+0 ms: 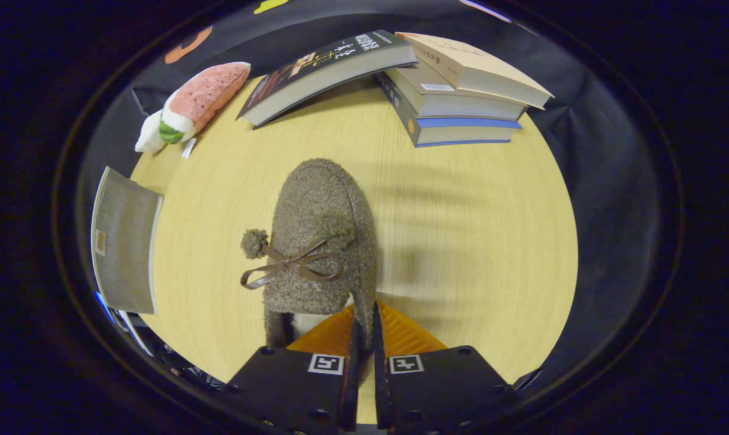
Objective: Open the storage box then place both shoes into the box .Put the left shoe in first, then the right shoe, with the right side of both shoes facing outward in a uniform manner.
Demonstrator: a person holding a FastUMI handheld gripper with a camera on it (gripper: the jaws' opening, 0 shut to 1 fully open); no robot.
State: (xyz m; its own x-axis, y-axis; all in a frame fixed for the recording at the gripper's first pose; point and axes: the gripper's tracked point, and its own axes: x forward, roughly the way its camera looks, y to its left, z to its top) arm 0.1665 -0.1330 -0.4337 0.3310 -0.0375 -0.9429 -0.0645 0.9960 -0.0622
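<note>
Your tool (364,317) has its fingers drawn nearly together, pinching the thin rim of the shoe (319,241) at its heel opening. The fuzzy shoe points away from the tool, toe far ahead, with a ribbon bow (289,266) and a pompom (254,243) on top. Beneath it lies the desk (473,241). Far ahead to the right sits a stack of books (461,96), another book (328,69) leaning on it. Ahead left lies a plush toy (192,106); nearer left, a grey box (123,241)

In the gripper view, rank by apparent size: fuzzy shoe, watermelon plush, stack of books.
1. stack of books
2. fuzzy shoe, inflated by nearness; the hand-held gripper is shut on its collar
3. watermelon plush
</note>
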